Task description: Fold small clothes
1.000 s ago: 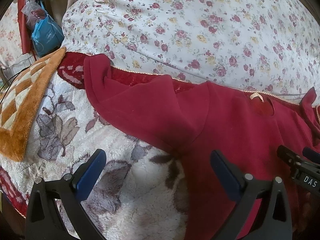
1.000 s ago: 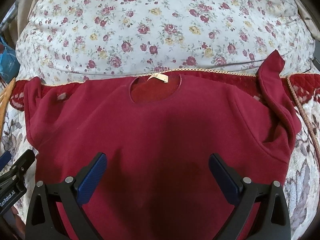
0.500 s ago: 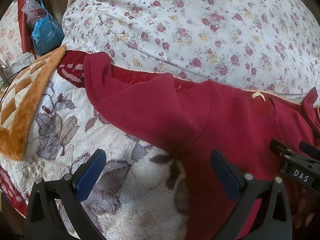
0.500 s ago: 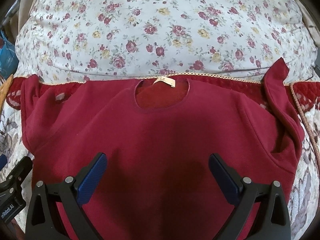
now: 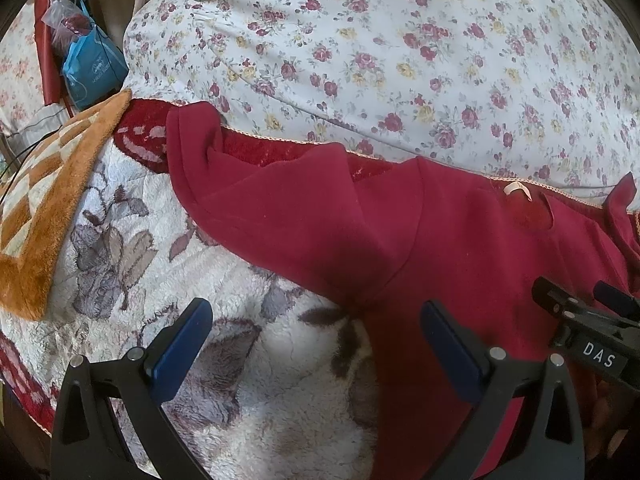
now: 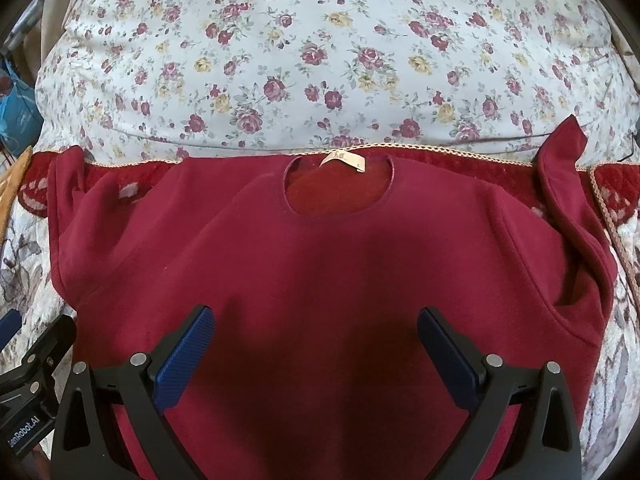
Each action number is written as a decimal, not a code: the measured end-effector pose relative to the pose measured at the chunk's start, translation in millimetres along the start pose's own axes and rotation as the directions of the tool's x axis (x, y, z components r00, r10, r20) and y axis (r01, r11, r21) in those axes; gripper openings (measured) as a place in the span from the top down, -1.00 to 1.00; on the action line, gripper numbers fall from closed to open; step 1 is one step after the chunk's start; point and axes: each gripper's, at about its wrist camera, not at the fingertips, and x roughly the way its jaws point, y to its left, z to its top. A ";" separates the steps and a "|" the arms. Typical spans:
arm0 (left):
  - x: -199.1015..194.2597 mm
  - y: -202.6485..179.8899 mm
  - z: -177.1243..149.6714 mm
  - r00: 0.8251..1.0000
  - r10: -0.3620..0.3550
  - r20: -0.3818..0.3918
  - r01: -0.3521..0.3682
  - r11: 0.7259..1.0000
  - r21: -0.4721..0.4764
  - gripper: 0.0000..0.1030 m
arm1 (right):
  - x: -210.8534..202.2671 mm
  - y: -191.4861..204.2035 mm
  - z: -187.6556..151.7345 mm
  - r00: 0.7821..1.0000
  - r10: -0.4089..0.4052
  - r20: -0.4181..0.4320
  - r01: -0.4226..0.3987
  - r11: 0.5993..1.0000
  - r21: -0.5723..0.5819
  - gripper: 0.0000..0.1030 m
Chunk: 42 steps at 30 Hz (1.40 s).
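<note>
A dark red long-sleeved top (image 6: 320, 272) lies flat on a flowered fleece blanket (image 5: 248, 392), neck hole and label (image 6: 344, 160) at the far side. Its left sleeve (image 5: 280, 208) stretches out to the left, its right sleeve (image 6: 568, 208) is bent upward at the cuff. My left gripper (image 5: 316, 336) is open and empty, over the armpit of the left sleeve. My right gripper (image 6: 316, 344) is open and empty, above the middle of the chest. The right gripper's side shows at the right edge of the left wrist view (image 5: 592, 336).
A big floral quilt (image 6: 320, 52) is piled just behind the top. An orange checked mat (image 5: 44, 208) lies at the left. A blue bag (image 5: 92, 68) and a plastic bag stand at the far left.
Both grippers have drawn slightly back and down; the top sits a little farther up in both views. The jaws stay open and the garment has not moved.
</note>
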 end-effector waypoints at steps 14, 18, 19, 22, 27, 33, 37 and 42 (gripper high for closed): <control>3.1 38.7 21.0 0.997 -0.063 -0.045 0.057 0.992 -0.112 -1.00 | 6.9 16.0 1.3 0.999 0.047 -0.026 -0.048 0.998 -0.038 -1.00; 11.6 70.8 41.9 0.999 -0.006 -0.047 -0.001 0.988 -0.154 -1.00 | 11.9 25.0 -0.6 0.999 0.046 -0.027 -0.048 0.996 -0.073 -1.00; 16.4 80.2 48.6 0.999 0.005 -0.048 -0.013 0.985 -0.173 -1.00 | 14.2 24.8 -1.7 0.998 0.050 -0.032 -0.052 0.996 -0.071 -1.00; 38.4 111.0 73.8 0.997 0.055 -0.056 -0.067 0.972 -0.227 -1.00 | 17.3 20.7 -1.1 0.997 0.071 -0.042 -0.073 0.996 -0.052 -1.00; 73.3 149.1 111.5 0.986 0.160 -0.035 -0.164 0.943 -0.290 -1.00 | 18.4 21.3 -3.3 0.996 0.077 -0.036 -0.078 0.996 -0.051 -1.00; 135.0 170.9 149.7 0.951 0.299 -0.080 -0.309 0.914 -0.262 -0.55 | 19.9 19.6 -2.8 0.995 0.097 -0.036 -0.098 0.994 -0.040 -1.00; 159.5 161.0 155.5 0.919 0.389 -0.062 -0.394 0.902 -0.177 -0.53 | 21.2 21.1 -2.0 0.995 0.093 -0.038 -0.095 0.994 -0.046 -1.00; 175.4 150.0 158.9 0.962 0.258 -0.087 -0.268 0.955 -0.125 0.83 | 22.8 22.6 -1.6 0.995 0.088 -0.039 -0.090 0.995 -0.053 -1.00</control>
